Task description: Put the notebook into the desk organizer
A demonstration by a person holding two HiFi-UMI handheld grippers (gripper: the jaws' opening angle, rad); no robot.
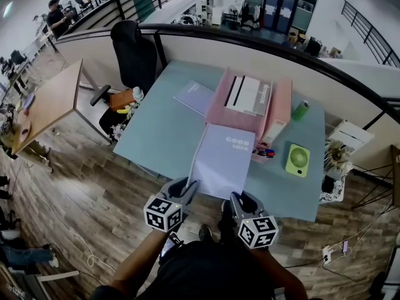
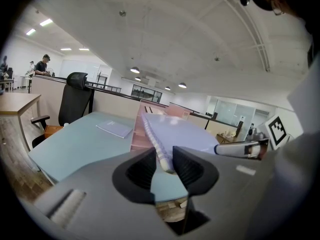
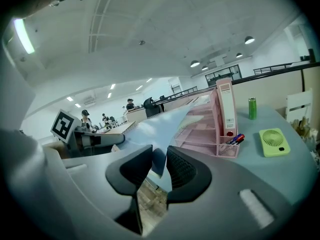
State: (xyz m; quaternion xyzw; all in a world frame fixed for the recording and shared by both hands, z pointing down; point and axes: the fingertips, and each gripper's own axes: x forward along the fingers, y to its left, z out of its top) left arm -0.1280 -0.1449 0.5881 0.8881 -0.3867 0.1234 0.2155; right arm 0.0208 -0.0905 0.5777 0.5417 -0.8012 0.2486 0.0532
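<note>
Left gripper (image 2: 164, 165) is clamped on the spiral edge of the notebook (image 1: 222, 158). Right gripper (image 3: 159, 165) is closed on its other near corner. Between them the notebook hangs tilted above the near edge of the bench (image 1: 156, 133), its far end up against the pink organizer (image 1: 217, 108). A second notebook (image 1: 195, 97) lies flat left of the organizer. A green fan (image 1: 297, 159) lies on the right.

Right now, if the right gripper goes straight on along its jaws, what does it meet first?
The right gripper is shut on the notebook, so that would travel with it. Beyond the notebook, the pink desk organizer looks first in line, probably its open trays, though depth is hard to judge.
</note>
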